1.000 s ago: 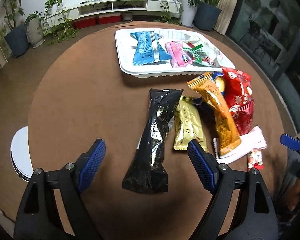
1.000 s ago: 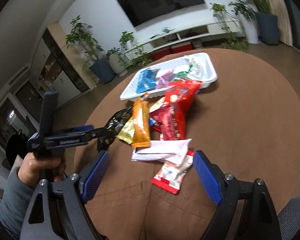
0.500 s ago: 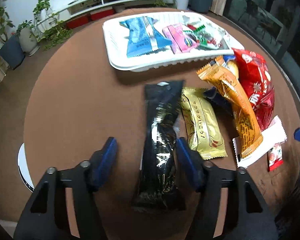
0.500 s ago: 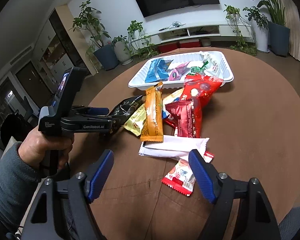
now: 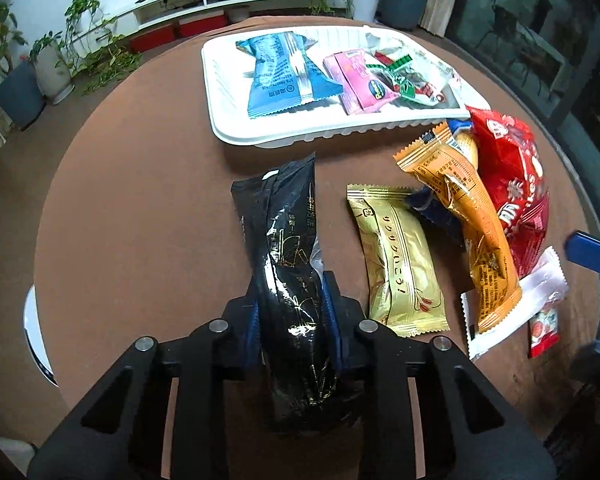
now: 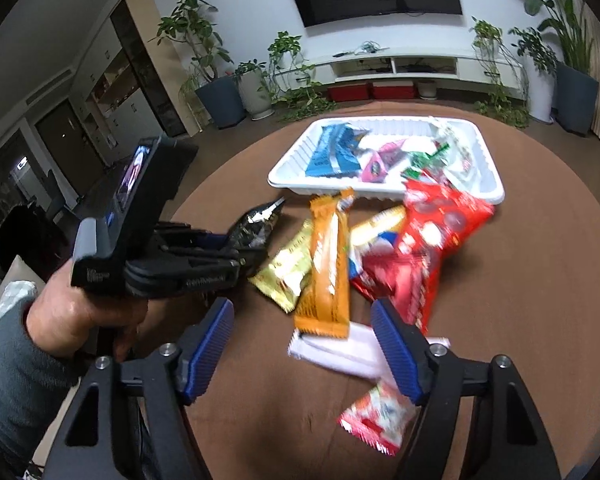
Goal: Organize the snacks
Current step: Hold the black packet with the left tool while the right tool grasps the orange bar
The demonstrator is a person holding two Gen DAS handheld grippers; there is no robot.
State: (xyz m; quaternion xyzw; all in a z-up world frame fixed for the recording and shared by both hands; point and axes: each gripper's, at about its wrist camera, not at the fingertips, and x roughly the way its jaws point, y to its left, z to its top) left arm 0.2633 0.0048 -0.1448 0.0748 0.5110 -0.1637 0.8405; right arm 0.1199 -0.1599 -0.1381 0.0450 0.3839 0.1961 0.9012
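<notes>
My left gripper (image 5: 294,312) is shut on a long black snack packet (image 5: 288,240) that lies on the round brown table (image 5: 140,200); the packet also shows in the right wrist view (image 6: 256,224). A white tray (image 5: 228,128) at the far side holds a blue packet (image 5: 280,76), a pink packet (image 5: 360,84) and a green-and-red wrapper (image 5: 404,80). A gold packet (image 5: 396,256), an orange packet (image 5: 464,208), a red bag (image 5: 516,192) and a white packet (image 5: 512,308) lie to the right. My right gripper (image 6: 304,352) is open above the white packet (image 6: 340,352).
A small red-and-white packet (image 6: 376,416) lies near the table's front edge. The hand with the left gripper (image 6: 140,248) is at the left of the right wrist view. Potted plants (image 6: 220,92) and a TV shelf (image 6: 400,64) stand beyond the table.
My left gripper moved forward over the black packet and shut on its near end. My right gripper moved closer to the pile of snacks and stayed open.
</notes>
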